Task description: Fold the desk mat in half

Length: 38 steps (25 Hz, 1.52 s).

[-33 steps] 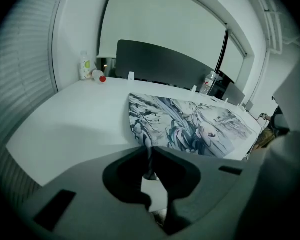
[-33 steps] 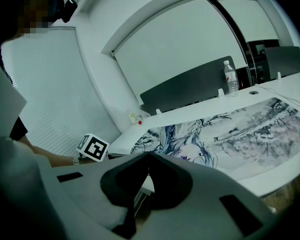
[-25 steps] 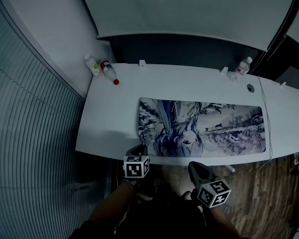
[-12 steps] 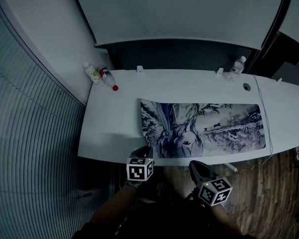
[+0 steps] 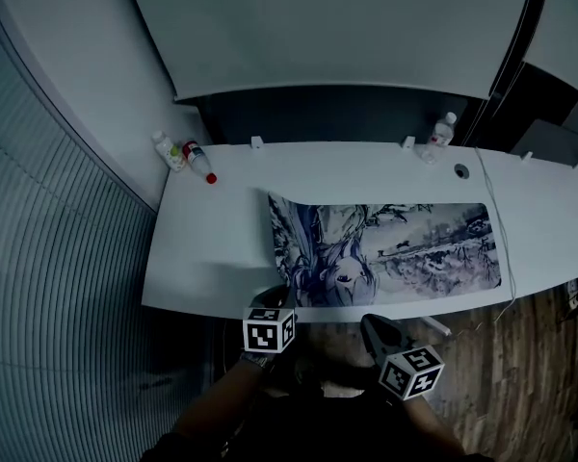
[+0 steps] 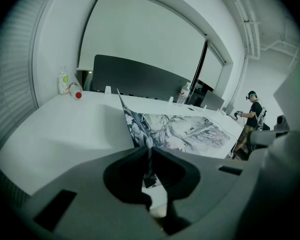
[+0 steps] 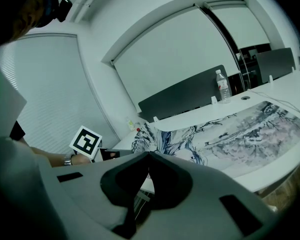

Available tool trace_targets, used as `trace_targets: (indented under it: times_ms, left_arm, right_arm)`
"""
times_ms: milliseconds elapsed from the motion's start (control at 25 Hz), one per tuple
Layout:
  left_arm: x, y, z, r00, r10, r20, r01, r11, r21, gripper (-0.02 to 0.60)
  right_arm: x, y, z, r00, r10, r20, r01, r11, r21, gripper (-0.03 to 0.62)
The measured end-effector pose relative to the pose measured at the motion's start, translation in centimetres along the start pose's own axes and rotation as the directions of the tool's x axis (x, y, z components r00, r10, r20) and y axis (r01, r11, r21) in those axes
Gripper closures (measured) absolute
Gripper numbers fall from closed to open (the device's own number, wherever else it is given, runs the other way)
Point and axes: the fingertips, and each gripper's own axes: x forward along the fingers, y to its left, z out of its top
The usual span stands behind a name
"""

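A white desk stands in front of a dark panel. The printed desk mat lies flat along the middle and right part of the desk, and its long near edge runs close to the near edge of the desk. Only its left end is raised from the desk, and in the left gripper view this short edge stands up like a thin ridge.

The left gripper is at the near edge of the desk. Its jaws are pressed together on the near left corner of the desk mat, and the thin edge of the mat shows between them. The right gripper hangs just in front of the near edge of the desk, apart from the mat. Its jaws are together and I see nothing between them.

At the far left corner of the desk there are two small bottles, one of them with a red cap. A clear water bottle stands at the far edge of the desk, towards the right. A thin cable runs across the desk beside the right end of the mat.
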Motion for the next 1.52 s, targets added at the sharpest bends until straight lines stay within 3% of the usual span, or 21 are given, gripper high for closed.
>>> trace_targets:
  times_ms: [560, 1280, 1520]
  left_arm:
    - [1.9, -6.3, -0.5, 0.998, 0.057, -0.016, -0.058, 0.998, -0.039, 0.545]
    - [7.6, -12.5, -1.4, 0.993, -0.011, -0.115, 0.016, 0.999, 0.039, 0.545]
    - [9.0, -14.5, -1.9, 0.991, -0.035, -0.131, 0.039, 0.999, 0.027, 0.545]
  right_arm:
    - [-5.8, -6.6, 2.0, 1.0, 0.008, 0.006, -0.008, 1.0, 0.004, 0.571]
    - [-8.8, -12.4, 1.8, 0.997, -0.076, 0.029, 0.074, 0.994, 0.078, 0.571]
    - [-9.9, -13.9, 1.7, 0.995, -0.09, 0.029, 0.088, 0.992, 0.089, 0.571]
